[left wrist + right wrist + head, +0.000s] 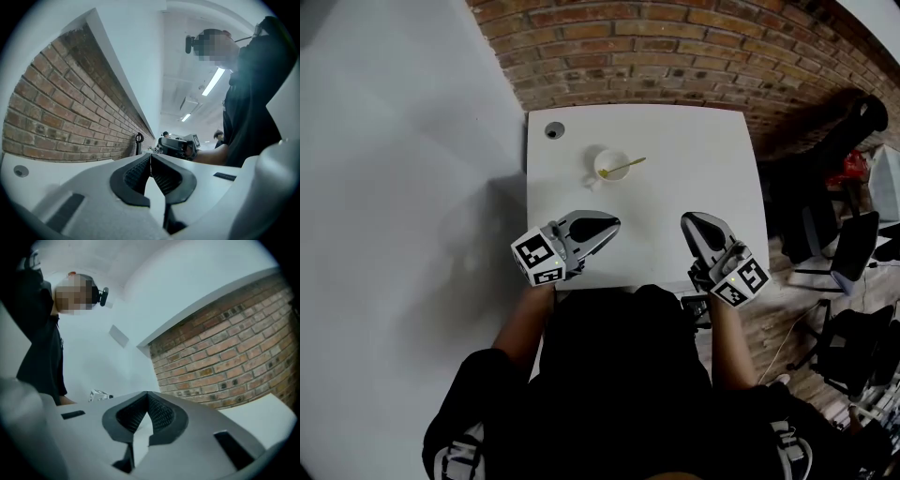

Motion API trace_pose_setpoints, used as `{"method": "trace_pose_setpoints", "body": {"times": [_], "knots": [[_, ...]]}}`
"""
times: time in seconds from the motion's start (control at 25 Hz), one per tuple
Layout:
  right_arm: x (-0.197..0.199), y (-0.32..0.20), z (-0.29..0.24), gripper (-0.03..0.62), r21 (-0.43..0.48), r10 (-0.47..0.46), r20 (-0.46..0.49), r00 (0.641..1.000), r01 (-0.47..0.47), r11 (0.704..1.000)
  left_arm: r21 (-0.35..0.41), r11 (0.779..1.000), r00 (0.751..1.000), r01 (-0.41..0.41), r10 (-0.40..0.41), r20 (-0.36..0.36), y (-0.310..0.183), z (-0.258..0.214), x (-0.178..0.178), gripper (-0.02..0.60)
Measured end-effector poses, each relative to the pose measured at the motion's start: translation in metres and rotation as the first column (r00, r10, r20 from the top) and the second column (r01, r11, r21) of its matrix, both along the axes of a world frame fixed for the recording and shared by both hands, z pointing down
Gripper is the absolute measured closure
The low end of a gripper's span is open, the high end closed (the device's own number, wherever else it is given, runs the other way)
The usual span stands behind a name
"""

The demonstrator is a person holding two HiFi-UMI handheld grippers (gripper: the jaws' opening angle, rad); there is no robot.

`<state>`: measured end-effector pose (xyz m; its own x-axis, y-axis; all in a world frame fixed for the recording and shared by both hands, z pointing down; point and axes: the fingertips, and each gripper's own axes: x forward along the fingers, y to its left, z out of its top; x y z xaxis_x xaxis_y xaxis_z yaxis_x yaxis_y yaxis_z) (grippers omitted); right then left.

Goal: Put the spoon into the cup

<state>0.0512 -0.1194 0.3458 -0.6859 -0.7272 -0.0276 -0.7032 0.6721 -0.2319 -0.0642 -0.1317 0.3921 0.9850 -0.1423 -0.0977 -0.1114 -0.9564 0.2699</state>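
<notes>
A white square table (694, 150) fills the middle of the head view, with a brick wall (675, 47) across the top, a white wall (394, 141) at left, and dark chairs (848, 244) on a wooden floor (783, 309) at right. Above centre, the cup (609, 165) holds the spoon (626, 167), whose handle juts right over the rim. Lower down, the left gripper (612, 224) and right gripper (688, 221) are both clenched on nothing.

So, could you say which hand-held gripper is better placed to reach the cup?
Probably left: the left hand-held gripper is nearer the cup with the spoon; the right hand-held gripper is farther off. Both are shut.
</notes>
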Motion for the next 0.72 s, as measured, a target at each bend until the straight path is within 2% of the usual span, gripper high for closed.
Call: {"method": "trace_pose_setpoints", "body": {"times": [0.16,0.32,0.48,0.6,0.72], "knots": [[-0.007,0.038,0.011,0.588,-0.085,-0.134,0.136,0.982,0.147,0.986,0.025,0.999,1.000,0.022,-0.022,0.021,0.024,-0.012,0.013,0.565],[0.009,0.077,0.012,0.588,-0.078,-0.186,0.187,0.964,0.204,0.976,0.004,1.000,0.999,0.024,-0.025,0.048,0.062,-0.014,0.037,0.565],[0.026,0.120,0.015,0.588,-0.044,-0.246,0.161,0.956,0.255,0.966,-0.005,1.000,0.998,0.009,-0.009,0.069,0.111,-0.006,0.068,0.565],[0.028,0.158,0.026,0.588,-0.019,-0.337,0.073,0.939,0.339,0.941,-0.004,1.000,0.998,0.023,-0.023,0.065,0.151,-0.008,0.085,0.565],[0.023,0.177,0.045,0.588,-0.023,-0.373,-0.005,0.928,0.373,0.927,-0.005,0.998,0.996,0.058,-0.058,0.073,0.179,0.002,0.083,0.565]]}}
